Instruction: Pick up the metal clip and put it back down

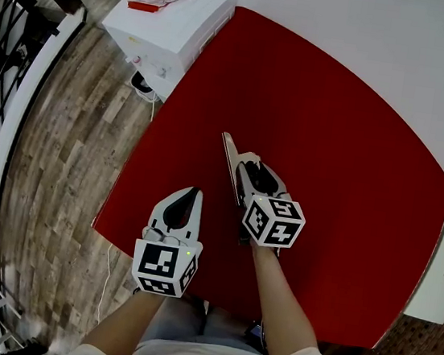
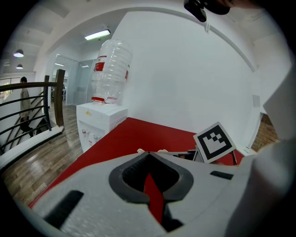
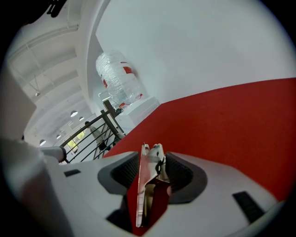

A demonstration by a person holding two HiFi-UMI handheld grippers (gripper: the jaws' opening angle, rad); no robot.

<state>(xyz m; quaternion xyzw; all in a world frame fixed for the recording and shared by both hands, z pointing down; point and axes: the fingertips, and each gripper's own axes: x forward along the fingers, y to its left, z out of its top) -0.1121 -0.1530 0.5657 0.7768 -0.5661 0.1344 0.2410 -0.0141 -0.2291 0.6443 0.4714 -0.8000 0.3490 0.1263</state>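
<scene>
The metal clip (image 1: 229, 153) is a long silvery spring clip. It stands on edge between the jaws of my right gripper (image 1: 247, 168), its tip poking out past them over the red table (image 1: 333, 130). In the right gripper view the clip (image 3: 148, 185) fills most of the gap of the right gripper (image 3: 150, 162), whose jaws stand wide with the pads close on either side. My left gripper (image 1: 187, 194) hovers near the table's front left edge, shut and with nothing in it; in its own view the left gripper (image 2: 149, 157) shows its jaws meeting at the tip.
A white water dispenser (image 1: 173, 24) with a clear bottle (image 2: 111, 69) stands off the table's far left corner. A black railing (image 1: 2, 62) runs along the wooden floor at left. A white wall backs the table.
</scene>
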